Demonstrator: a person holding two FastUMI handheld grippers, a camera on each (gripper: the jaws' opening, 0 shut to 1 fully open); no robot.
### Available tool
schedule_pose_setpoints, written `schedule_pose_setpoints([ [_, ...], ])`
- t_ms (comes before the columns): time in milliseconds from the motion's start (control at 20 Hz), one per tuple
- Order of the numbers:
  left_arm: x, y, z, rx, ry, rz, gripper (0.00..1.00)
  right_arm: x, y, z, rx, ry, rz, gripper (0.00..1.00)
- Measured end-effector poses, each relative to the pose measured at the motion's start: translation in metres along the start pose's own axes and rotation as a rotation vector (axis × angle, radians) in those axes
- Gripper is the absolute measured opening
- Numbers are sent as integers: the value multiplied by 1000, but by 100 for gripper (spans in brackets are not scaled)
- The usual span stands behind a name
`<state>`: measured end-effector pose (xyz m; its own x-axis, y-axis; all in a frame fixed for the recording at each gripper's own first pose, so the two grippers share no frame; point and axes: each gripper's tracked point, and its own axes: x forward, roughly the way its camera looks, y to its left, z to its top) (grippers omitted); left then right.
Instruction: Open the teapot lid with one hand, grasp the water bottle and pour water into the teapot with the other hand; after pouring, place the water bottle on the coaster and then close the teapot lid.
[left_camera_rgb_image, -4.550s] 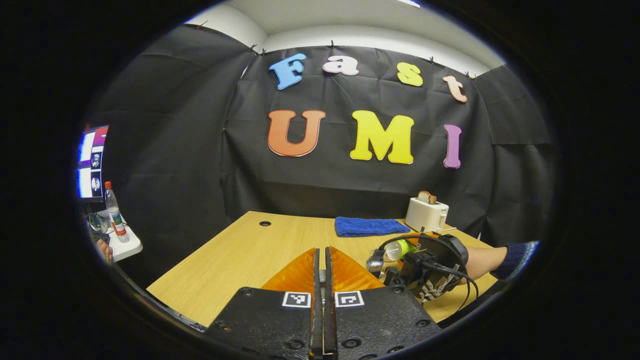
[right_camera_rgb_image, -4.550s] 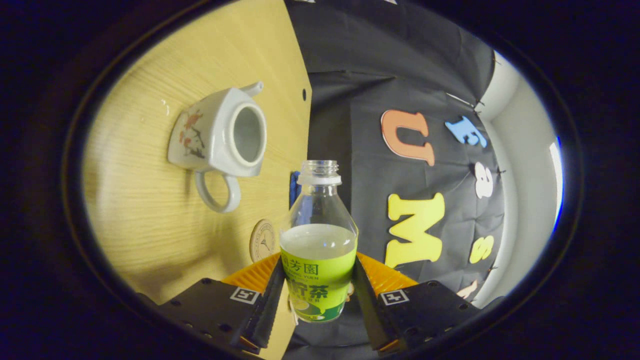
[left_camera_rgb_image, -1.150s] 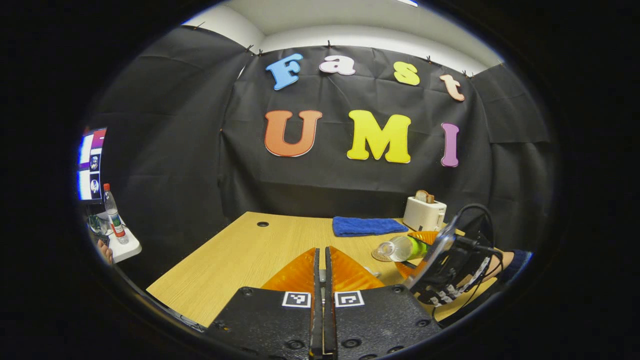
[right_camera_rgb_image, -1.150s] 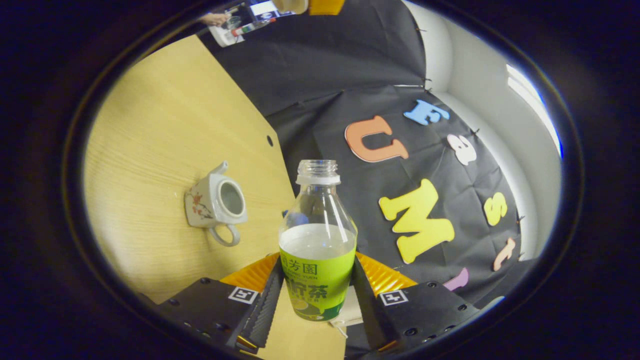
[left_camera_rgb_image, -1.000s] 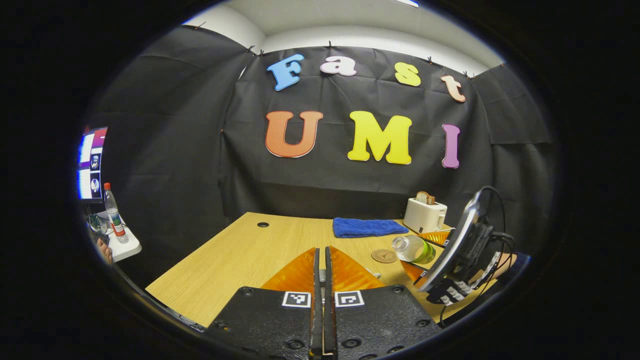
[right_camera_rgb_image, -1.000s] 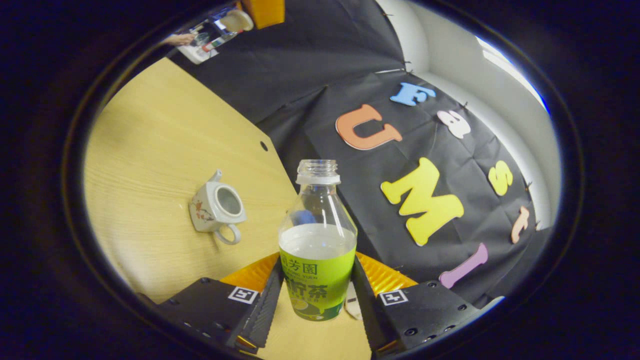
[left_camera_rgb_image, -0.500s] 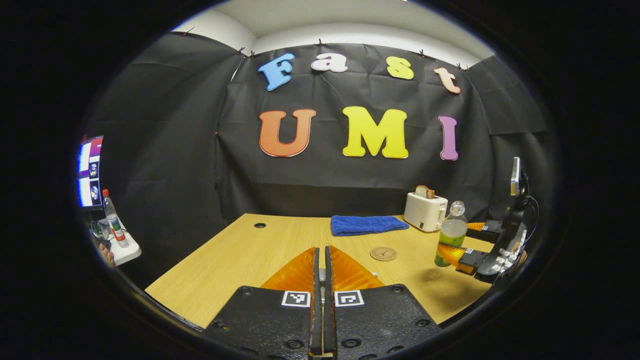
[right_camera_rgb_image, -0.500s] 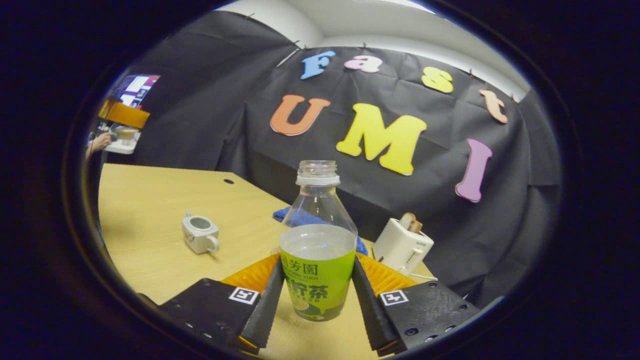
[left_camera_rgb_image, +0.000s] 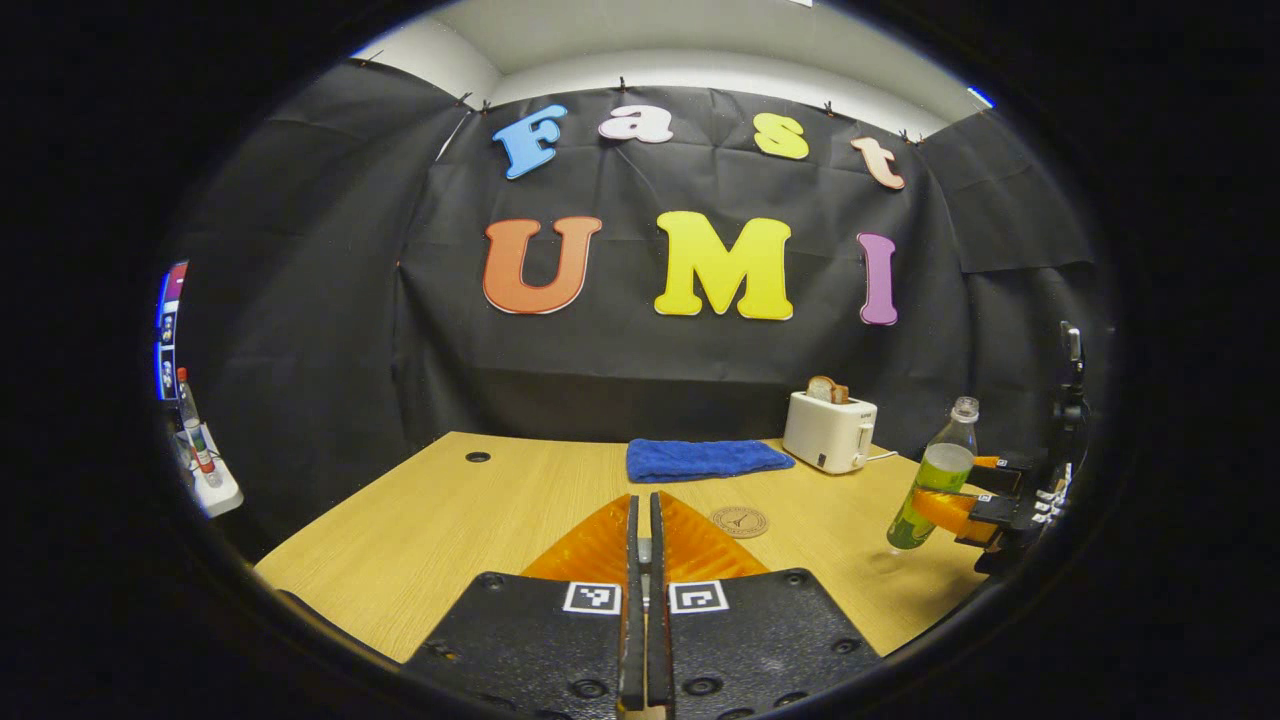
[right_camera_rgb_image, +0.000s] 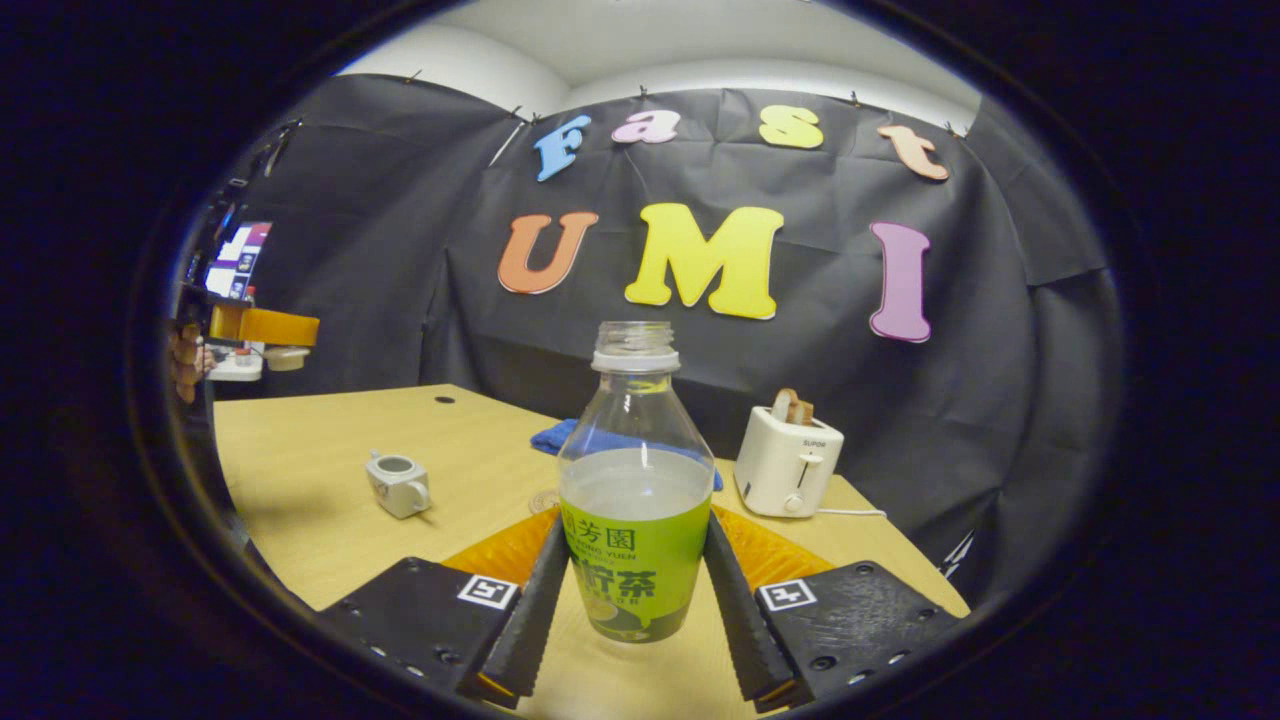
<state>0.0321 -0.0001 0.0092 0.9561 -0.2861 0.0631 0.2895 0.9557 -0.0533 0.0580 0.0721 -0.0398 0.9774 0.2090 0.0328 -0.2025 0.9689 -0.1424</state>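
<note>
My right gripper (right_camera_rgb_image: 634, 600) has its fingers clamped on the uncapped water bottle (right_camera_rgb_image: 636, 500), upright above the counter (left_camera_rgb_image: 470, 510). The coaster (left_camera_rgb_image: 740, 521) lies bare; the teapot (right_camera_rgb_image: 399, 483) stands open. My left gripper (left_camera_rgb_image: 643, 600) has its fingers together; whether they pinch the lid I cannot tell.

Wood table (left_camera_rgb_image: 480, 520), what I see on it:
Far edge: blue towel (left_camera_rgb_image: 705, 459), toaster (left_camera_rgb_image: 829, 444) to its right. Coaster (left_camera_rgb_image: 740, 521) nearer. Teapot (right_camera_rgb_image: 399, 484) left, lid off.
</note>
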Motion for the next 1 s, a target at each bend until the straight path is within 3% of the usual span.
schedule_pose_setpoints([
  [450,89,-26,-58,-22,41,-46,4,9,-27,-15,52,8,-30,75],
  [1000,104,-17,-103,-26,100,-9,5,19,-30,-28,69,31,-27,73],
])
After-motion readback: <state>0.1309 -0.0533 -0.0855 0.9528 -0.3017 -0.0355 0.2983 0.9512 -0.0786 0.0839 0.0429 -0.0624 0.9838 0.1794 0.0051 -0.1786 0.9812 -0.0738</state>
